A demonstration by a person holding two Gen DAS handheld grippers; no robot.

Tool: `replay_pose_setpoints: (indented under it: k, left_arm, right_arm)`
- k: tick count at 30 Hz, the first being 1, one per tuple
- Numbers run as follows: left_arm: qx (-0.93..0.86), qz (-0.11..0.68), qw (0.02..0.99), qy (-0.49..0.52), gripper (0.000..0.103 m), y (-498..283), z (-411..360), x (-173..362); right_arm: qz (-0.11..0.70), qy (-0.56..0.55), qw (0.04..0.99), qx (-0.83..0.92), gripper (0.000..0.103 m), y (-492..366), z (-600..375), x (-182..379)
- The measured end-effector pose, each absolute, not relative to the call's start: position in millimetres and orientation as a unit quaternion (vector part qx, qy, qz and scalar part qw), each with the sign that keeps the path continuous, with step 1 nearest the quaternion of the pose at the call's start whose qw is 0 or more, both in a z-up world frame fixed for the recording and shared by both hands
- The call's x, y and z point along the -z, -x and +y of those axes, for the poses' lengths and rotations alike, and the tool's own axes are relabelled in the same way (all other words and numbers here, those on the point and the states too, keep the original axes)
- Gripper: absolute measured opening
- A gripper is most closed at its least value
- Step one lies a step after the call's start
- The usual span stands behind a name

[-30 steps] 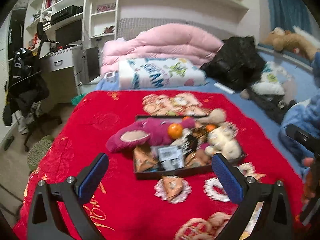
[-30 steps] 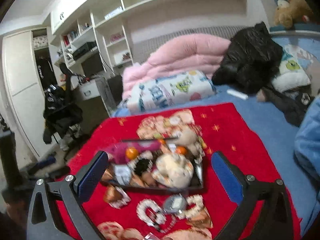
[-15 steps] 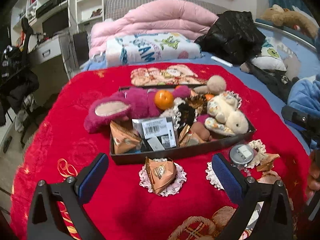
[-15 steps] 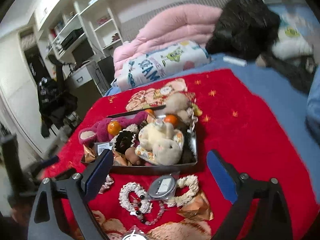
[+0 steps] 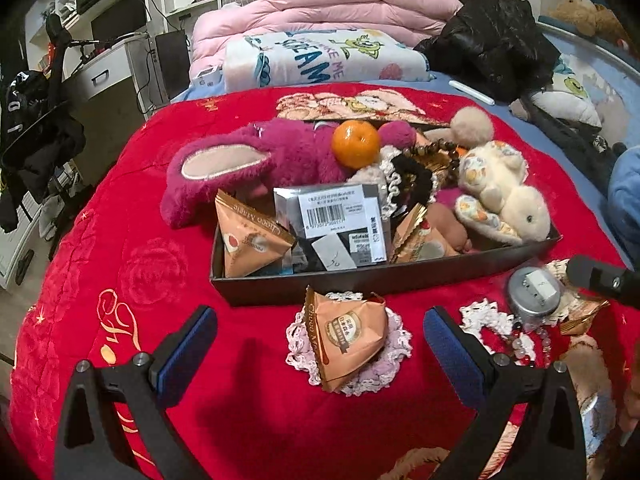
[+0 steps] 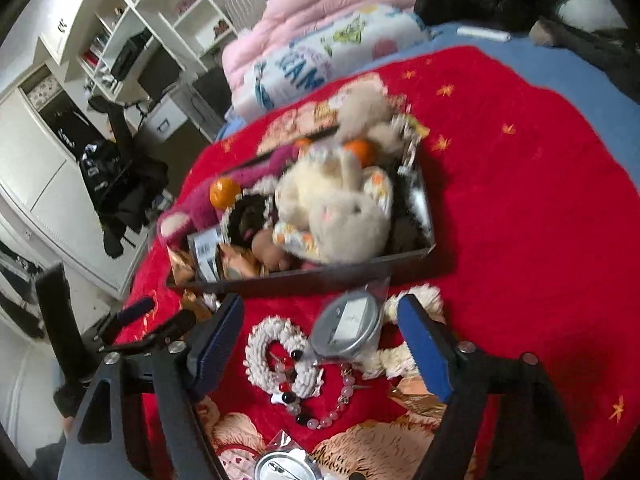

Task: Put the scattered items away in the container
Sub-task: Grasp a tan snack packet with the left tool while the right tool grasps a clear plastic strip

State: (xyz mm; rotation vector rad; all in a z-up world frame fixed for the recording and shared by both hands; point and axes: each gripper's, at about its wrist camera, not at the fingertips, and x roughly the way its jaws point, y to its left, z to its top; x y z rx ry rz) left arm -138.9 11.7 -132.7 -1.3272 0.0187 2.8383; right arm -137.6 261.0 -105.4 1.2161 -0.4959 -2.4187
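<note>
Red blanket (image 5: pixel 120 280) is lying under everything you are working over, and the dark tray (image 5: pixel 360 276) is sitting in the middle of it, already crowded. Going from the left of the left wrist view, a magenta plush (image 5: pixel 240 164) is spilling over the tray's left rim, with an orange (image 5: pixel 355 145) resting against it. Beside that, a peach triangular packet (image 5: pixel 250 236) and a barcoded box (image 5: pixel 340 216) are filling the near side, and a cream plush rabbit (image 5: pixel 500 196) is taking up the right end.

Your left gripper (image 5: pixel 320 344) is hanging with its jaws spread wide, gripping nothing, on either side of a loose triangular snack packet (image 5: pixel 346 338) that is lying on a lace doily (image 5: pixel 390 364) just in front of the tray's near wall.

To the right, your right gripper (image 6: pixel 320 344) is also standing spread and empty. A silver round tin (image 6: pixel 347 326) is lying between its fingers, close to the tray wall, resting on a white crocheted ring (image 6: pixel 416 300). Another white crocheted ring (image 6: pixel 276 352) and a bead bracelet (image 6: pixel 320 404) are lying just beside the tin, crowding the space around it. Your left gripper's arm is reaching in at the left edge of this view.
</note>
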Motion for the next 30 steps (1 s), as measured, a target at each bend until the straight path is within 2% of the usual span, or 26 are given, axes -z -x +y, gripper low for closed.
replay_pose_setpoints:
  k: [10,12,16,20,30]
  left_arm:
    - [-0.894,-0.006,0.006,0.448,0.103,149,9,158]
    - [-0.892,-0.01,0.005,0.452,0.103,151,8,161]
    - [-0.889,-0.02,0.008,0.457,0.103,152,7,164]
    - [-0.886,-0.02,0.007,0.463,0.103,153,10,168]
    - [-0.881,-0.027,0.003,0.473,0.103,154,9,170]
  right_arm:
    - [-0.166,-0.475,0.179,0.846,0.068,145,252,129]
    - [-0.173,-0.478,0.18,0.842,0.061,146,252,131]
    - [-0.164,-0.486,0.161,0.843,0.041,148,251,136]
    - [-0.182,-0.487,0.156,0.84,0.033,149,258,138]
    - [-0.188,-0.49,0.152,0.837,0.028,150,257,138]
